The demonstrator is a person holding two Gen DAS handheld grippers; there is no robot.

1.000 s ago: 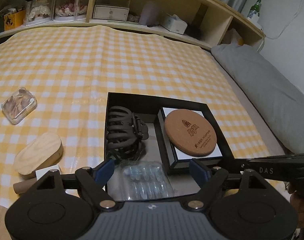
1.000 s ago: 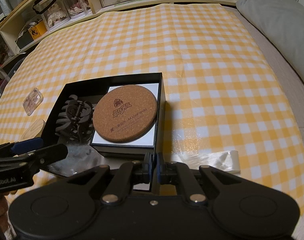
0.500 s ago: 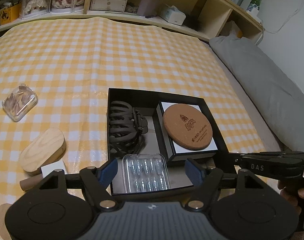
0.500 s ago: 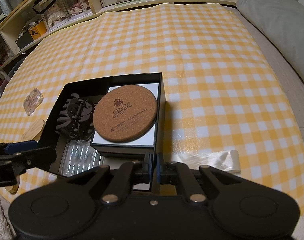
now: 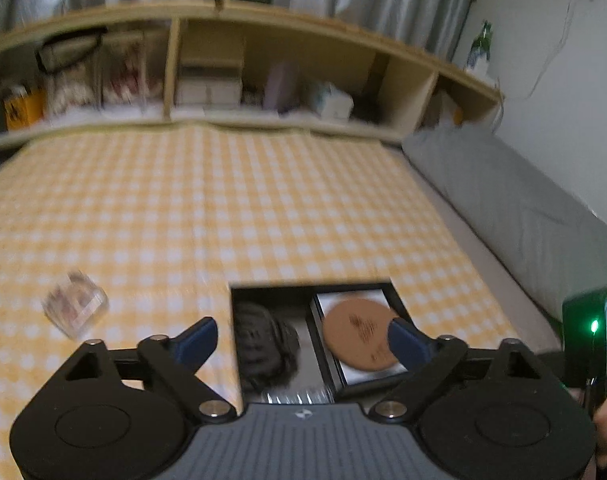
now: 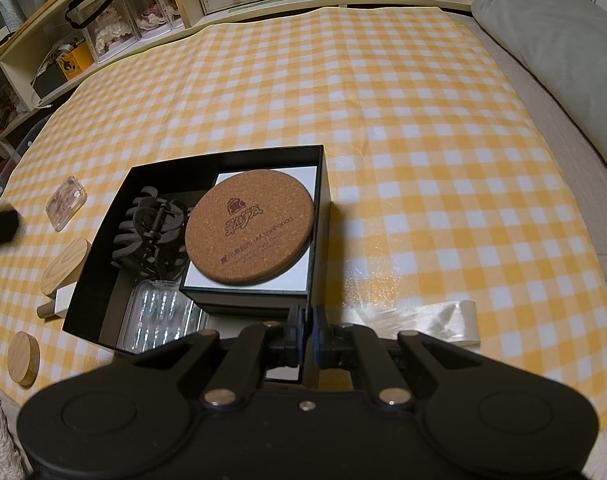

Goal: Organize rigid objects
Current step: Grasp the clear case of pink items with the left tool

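A black box lies on the yellow checked cloth. In it are a black hair claw, a clear blister pack and a cork coaster on a white-topped inner box. My right gripper is shut on the box's near right wall. In the blurred left wrist view, my left gripper hangs above the box with its jaws opening wide and nothing between them. The coaster and claw show beyond its fingers.
Left of the box lie a small clear case, an oval wooden piece and a round wooden disc. A clear tape strip lies to its right. Shelves run along the far edge and a grey pillow lies at the right.
The left gripper let the blister pack go into the box, then rose and spread its jaws wider. The right gripper kept still on the box wall.
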